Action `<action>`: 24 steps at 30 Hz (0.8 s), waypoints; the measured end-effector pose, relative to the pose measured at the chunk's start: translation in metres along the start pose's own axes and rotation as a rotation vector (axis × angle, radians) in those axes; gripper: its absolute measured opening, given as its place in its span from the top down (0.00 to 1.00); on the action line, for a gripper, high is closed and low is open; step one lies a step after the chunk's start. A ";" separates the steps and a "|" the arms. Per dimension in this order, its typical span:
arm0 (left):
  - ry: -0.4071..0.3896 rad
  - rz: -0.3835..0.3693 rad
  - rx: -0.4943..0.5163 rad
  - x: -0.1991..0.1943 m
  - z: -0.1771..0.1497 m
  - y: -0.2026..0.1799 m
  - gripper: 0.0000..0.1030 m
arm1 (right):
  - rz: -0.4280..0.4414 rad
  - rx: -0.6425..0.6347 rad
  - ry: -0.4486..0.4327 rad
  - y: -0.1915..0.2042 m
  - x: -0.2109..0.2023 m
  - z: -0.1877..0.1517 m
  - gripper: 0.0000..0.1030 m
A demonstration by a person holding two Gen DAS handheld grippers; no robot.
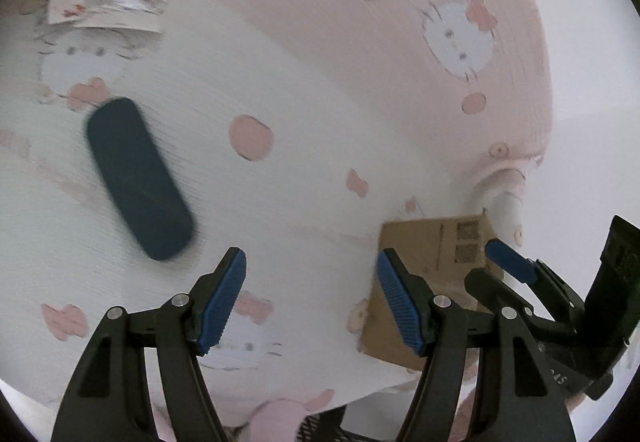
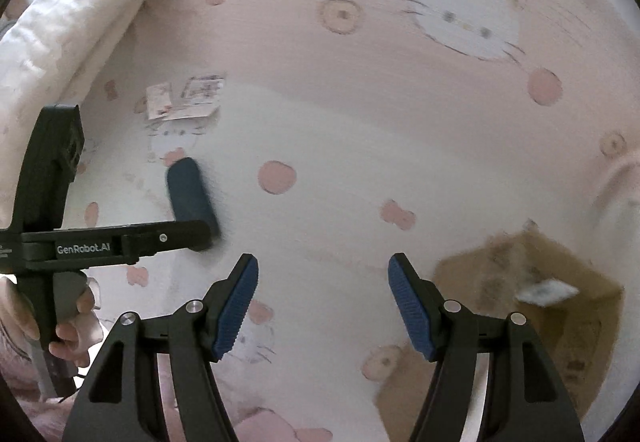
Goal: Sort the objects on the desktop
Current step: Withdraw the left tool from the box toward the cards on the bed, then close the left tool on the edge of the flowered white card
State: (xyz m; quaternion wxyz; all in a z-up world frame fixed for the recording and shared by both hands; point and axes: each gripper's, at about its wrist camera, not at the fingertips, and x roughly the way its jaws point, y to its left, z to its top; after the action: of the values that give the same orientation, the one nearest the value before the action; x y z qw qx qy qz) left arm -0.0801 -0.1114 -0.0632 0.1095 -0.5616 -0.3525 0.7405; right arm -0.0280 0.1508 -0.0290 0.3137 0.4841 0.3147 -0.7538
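A dark blue oblong case (image 1: 138,178) lies on the pink-and-white cartoon sheet, ahead and left of my left gripper (image 1: 312,298), which is open and empty. The case also shows in the right wrist view (image 2: 191,194), partly hidden behind the left gripper's body (image 2: 116,242). A brown cardboard box (image 1: 434,254) sits at the lower right, just beyond the left gripper's right finger. In the right wrist view the box (image 2: 520,306) is open, with a white item (image 2: 546,292) inside. My right gripper (image 2: 323,304) is open and empty, left of the box.
A few small printed packets (image 1: 112,0) lie at the far left of the sheet; they also show in the right wrist view (image 2: 184,96). A white folded quilt (image 2: 68,22) lies along the upper left. The right gripper (image 1: 540,274) shows beside the box.
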 end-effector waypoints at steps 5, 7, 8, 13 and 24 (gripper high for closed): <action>-0.061 -0.008 -0.050 -0.023 0.012 0.050 0.30 | 0.015 -0.022 -0.032 0.031 0.012 0.010 0.36; -0.072 -0.022 -0.065 -0.028 0.018 0.067 0.30 | 0.022 -0.035 -0.053 0.043 0.016 0.017 0.36; -0.078 -0.022 -0.073 -0.031 0.021 0.077 0.30 | 0.025 -0.041 -0.056 0.047 0.018 0.020 0.36; -0.107 -0.007 -0.137 -0.038 0.038 0.117 0.30 | 0.090 -0.032 -0.082 0.070 0.042 0.047 0.36; -0.285 0.035 -0.327 -0.019 0.088 0.163 0.31 | 0.349 0.065 -0.138 0.067 0.144 0.120 0.36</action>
State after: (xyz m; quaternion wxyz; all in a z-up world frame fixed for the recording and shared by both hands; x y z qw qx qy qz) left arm -0.1157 -0.2760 -0.1431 -0.0467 -0.4675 -0.4700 0.7472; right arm -0.0882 -0.0068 -0.1344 0.4448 0.4884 0.1793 -0.7290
